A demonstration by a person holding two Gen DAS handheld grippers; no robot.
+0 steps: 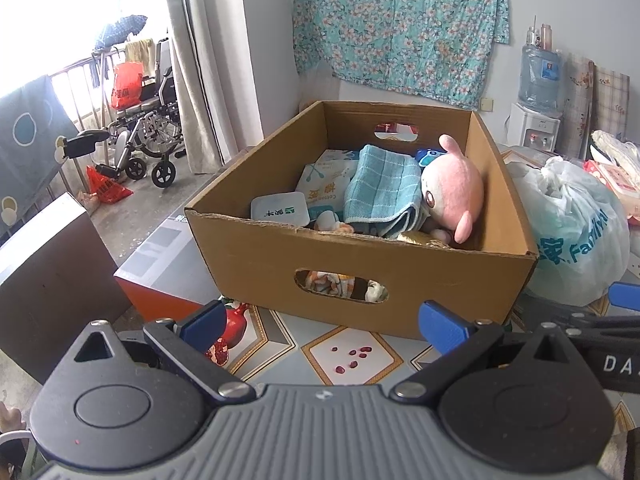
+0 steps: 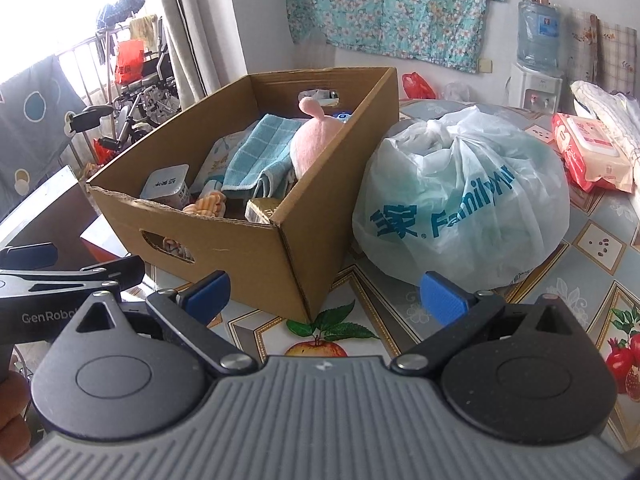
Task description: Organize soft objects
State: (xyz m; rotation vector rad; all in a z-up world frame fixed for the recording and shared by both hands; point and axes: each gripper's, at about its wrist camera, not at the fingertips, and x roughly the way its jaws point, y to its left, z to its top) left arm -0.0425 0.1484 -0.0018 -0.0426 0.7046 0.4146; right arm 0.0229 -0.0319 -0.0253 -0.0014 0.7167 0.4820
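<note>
Left gripper (image 1: 322,326): nearest to the camera, in front of the cardboard box (image 1: 360,280), fingers wide apart, holding nothing.
Right gripper (image 2: 324,296): in front of the box's near right corner, fingers wide apart, also holding nothing.
Surface (image 2: 400,308): fruit-patterned cloth; the box stands on it.
Cardboard box: open on top, with an oval handle hole in the near wall.
Blue towel (image 1: 382,190): folded, lies inside the box, near its middle.
Pink plush toy (image 1: 454,192): inside the box, against its right wall, touching the towel.
Plastic bag (image 2: 460,196): white, full, just right of the box.
Floral cloth (image 1: 400,20): hangs on the wall behind the box.
</note>
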